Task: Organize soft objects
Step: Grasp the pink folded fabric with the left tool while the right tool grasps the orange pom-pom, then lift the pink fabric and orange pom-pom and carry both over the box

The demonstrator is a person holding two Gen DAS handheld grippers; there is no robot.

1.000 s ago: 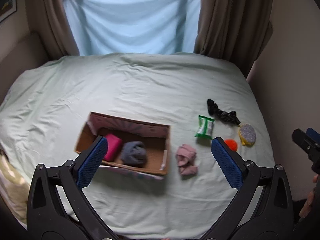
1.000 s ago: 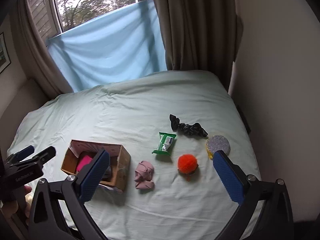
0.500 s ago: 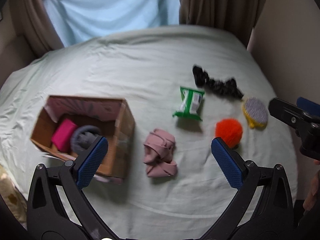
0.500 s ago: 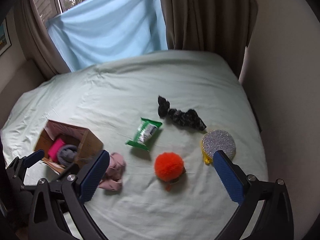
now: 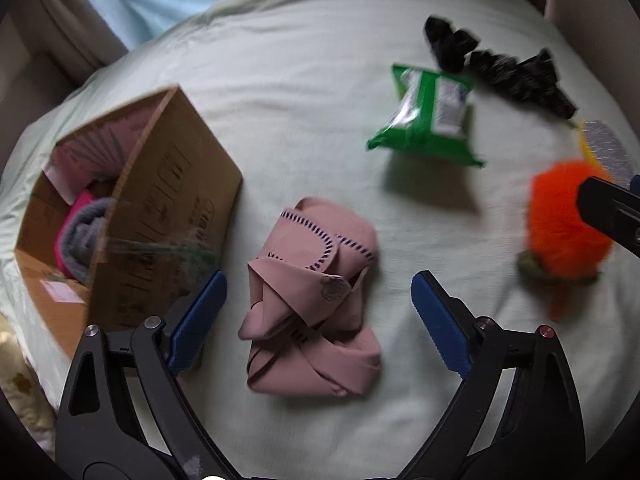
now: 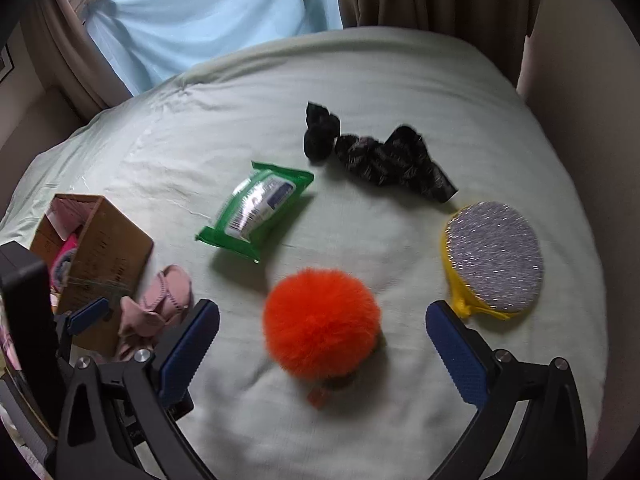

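Since the earlier frames both grippers had dropped closer to the bed: the pink cloth and the orange pompom each filled far more of their view than before.

In the left wrist view, the left gripper [image 5: 318,304] stood with fingers spread wide and held nothing. The pink cloth [image 5: 314,300], folded and stitched along its edges, lay on the green sheet [image 5: 304,128] at lower centre, directly between the two blue pads and touching neither. The cardboard box [image 5: 160,208] sat just beside it at middle left, holding a magenta item and a grey roll [image 5: 86,232].

In the right wrist view, the right gripper [image 6: 322,354] was likewise spread apart and empty. The orange pompom [image 6: 322,322] rested at lower centre between its pads, clear of both. A silver-and-yellow scrubber [image 6: 494,262] lay near the right pad, at middle right. Beyond, a green wipes packet [image 6: 256,210] occupied the centre, and a black scrunched fabric [image 6: 380,158] lay farther up, right of centre. Focus was soft throughout.
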